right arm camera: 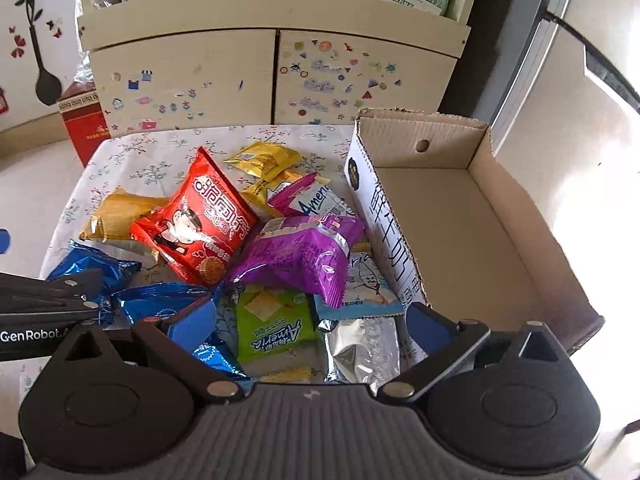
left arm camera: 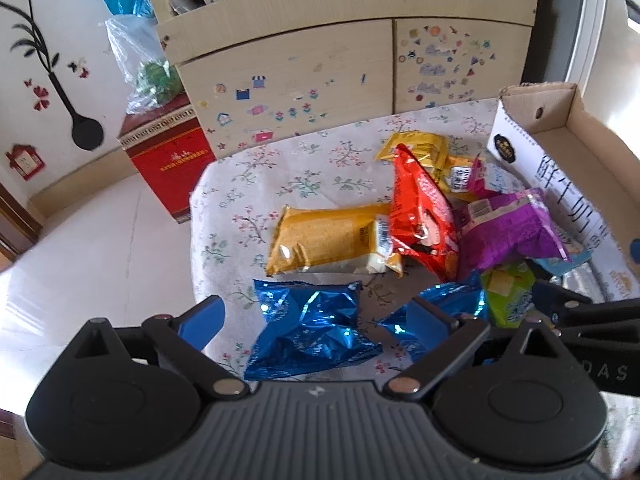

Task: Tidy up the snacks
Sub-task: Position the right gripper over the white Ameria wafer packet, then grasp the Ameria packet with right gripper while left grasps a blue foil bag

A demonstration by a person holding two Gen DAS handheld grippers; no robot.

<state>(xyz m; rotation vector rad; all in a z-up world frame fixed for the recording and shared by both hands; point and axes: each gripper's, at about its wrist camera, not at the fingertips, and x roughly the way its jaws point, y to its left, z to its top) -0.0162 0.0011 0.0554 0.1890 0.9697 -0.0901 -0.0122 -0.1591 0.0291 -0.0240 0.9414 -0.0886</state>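
Nothing is sorted yet: the cardboard box (right arm camera: pixel 460 216) sits empty, the snack packets (right arm camera: pixel 288 256) lie heaped beside it, and both the left gripper (left arm camera: pixel 316 316) and right gripper (right arm camera: pixel 312 320) hover spread wide, holding nothing.

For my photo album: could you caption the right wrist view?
Open right tool hovers over bright snack packets beside an empty cardboard box.
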